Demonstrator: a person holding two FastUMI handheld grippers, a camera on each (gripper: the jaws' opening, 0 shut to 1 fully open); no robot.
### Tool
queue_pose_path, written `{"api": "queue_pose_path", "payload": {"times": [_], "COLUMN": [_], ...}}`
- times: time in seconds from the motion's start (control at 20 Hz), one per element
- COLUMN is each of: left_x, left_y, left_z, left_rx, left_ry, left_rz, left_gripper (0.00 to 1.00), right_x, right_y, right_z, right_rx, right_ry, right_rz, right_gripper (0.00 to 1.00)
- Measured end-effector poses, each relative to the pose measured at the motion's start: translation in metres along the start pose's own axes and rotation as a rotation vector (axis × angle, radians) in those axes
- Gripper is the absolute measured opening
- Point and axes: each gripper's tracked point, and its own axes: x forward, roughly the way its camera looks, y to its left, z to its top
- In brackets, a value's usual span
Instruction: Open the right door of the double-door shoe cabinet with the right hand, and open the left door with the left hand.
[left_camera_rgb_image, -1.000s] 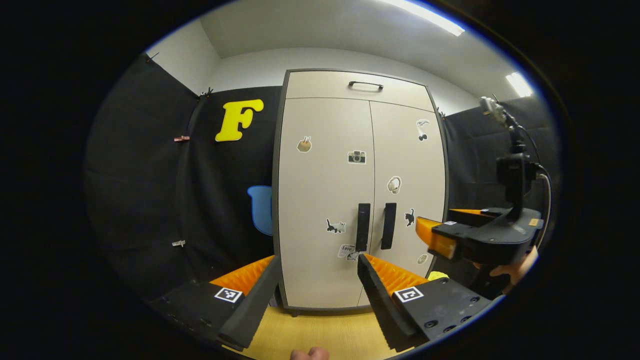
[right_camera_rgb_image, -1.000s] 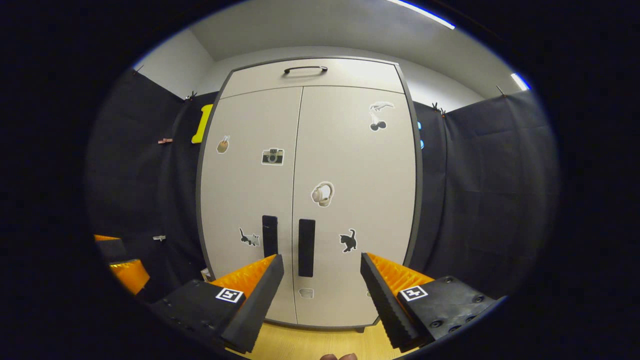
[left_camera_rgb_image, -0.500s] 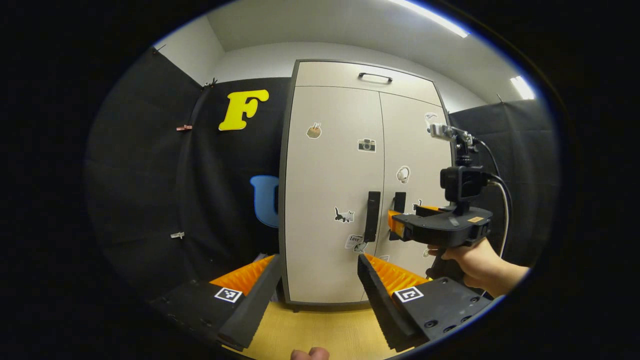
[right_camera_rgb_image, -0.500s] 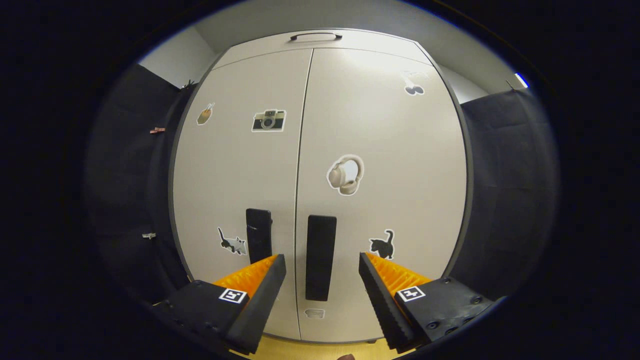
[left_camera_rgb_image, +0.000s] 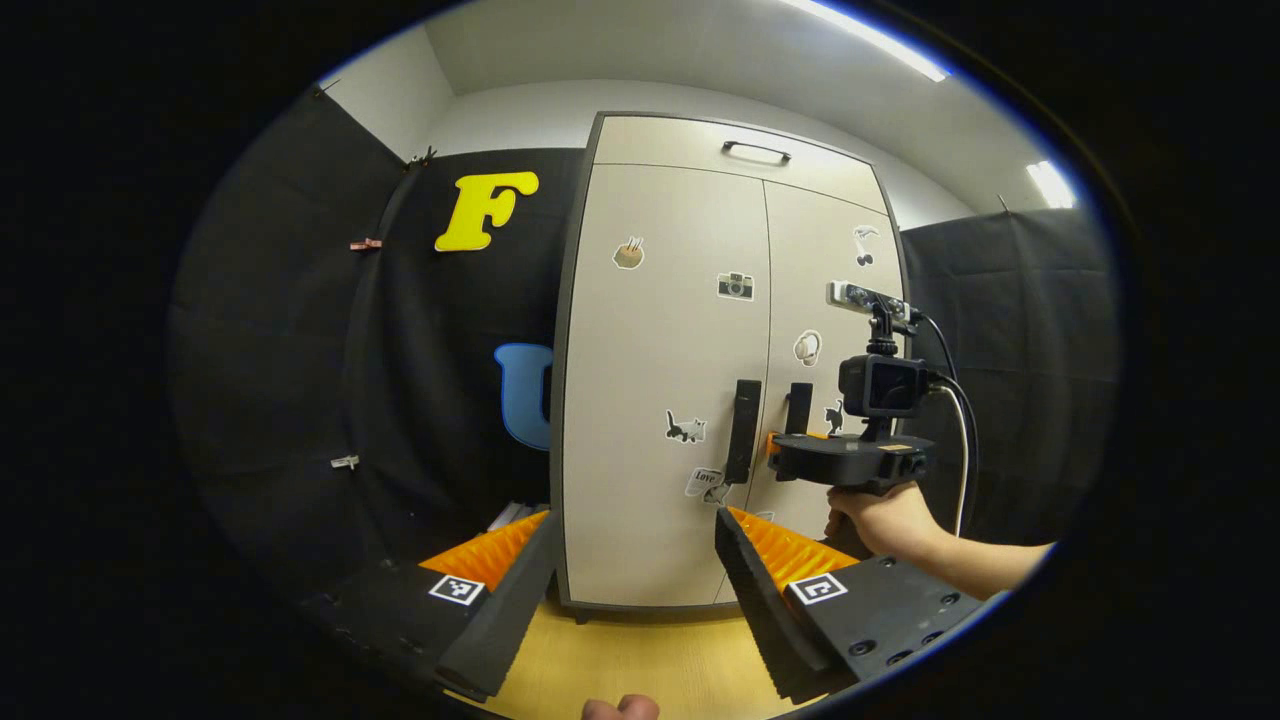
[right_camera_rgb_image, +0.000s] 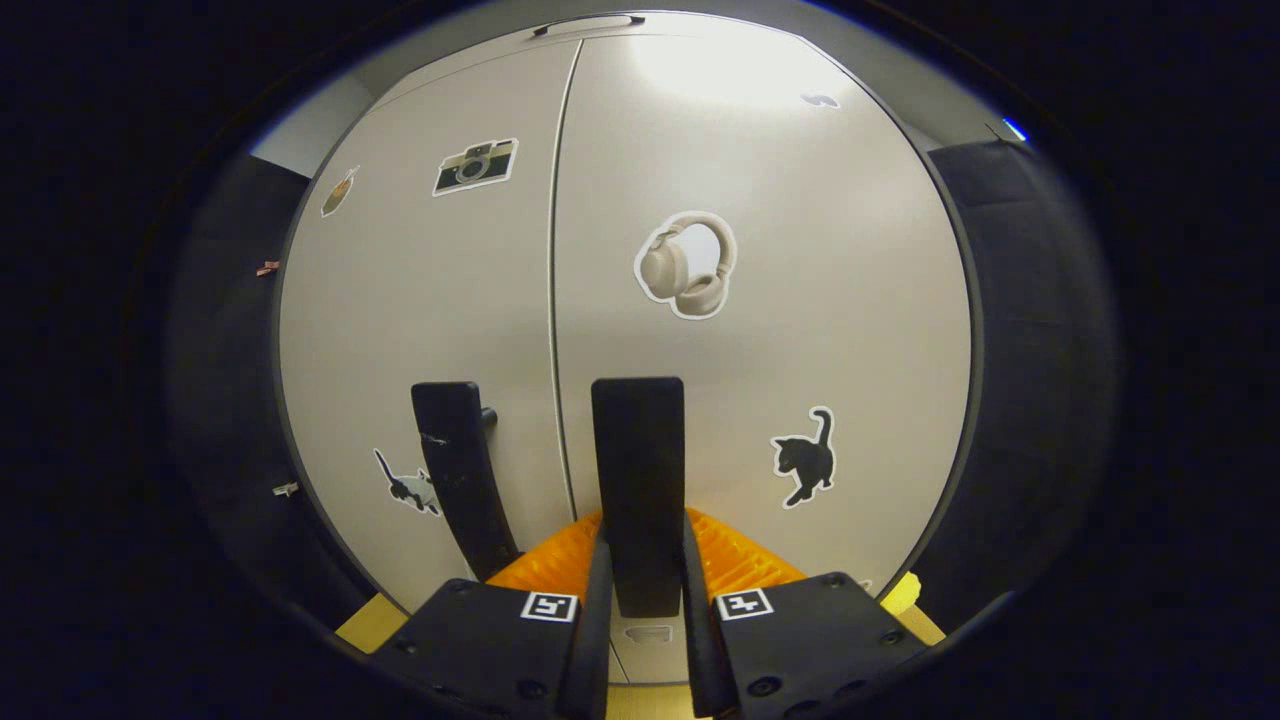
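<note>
Right claw (right_camera_rgb_image: 643, 590): clamped on right handle (right_camera_rgb_image: 638, 480). Left claw (left_camera_rgb_image: 630, 560): wide, well short of left handle (left_camera_rgb_image: 743, 430). Both doors shut; both pulls remain.

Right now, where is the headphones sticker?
In the right gripper view, the headphones sticker sits on the right door, just above its black handle.

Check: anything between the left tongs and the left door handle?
Nothing. In the left gripper view the open left tongs hang short of the left door handle, only bare door and air between.
</note>
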Motion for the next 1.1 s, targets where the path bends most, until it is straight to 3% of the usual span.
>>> {"api": "queue_pose_path", "payload": {"times": [0.1, 0.15, 0.4, 0.85, 1.1], "left_x": [0.001, 0.001, -0.005, -0.035, -0.043], "left_y": [-0.003, -0.003, -0.008, 0.016, 0.009], "left_z": [-0.003, -0.004, 0.000, 0.008, 0.009], "left_rx": [0.000, 0.004, 0.018, 0.030, 0.022], "left_ry": [0.012, 0.014, 0.011, -0.019, -0.022], "left_rz": [-0.005, -0.004, 0.001, 0.100, 0.115], "left_gripper": [0.95, 0.95, 0.95, 0.95, 0.94], "right_x": [-0.002, 0.000, -0.002, -0.025, -0.044], "right_y": [0.001, 0.001, 0.000, -0.007, -0.017], "right_z": [-0.001, -0.002, -0.002, 0.005, 0.008], "right_rx": [0.009, 0.012, 0.024, 0.051, 0.034], "right_ry": [0.012, 0.029, 0.038, 0.006, 0.001], "right_rz": [-0.006, -0.001, 0.026, 0.097, 0.129], "right_gripper": [0.30, 0.23, 0.13, 0.13, 0.13]}}
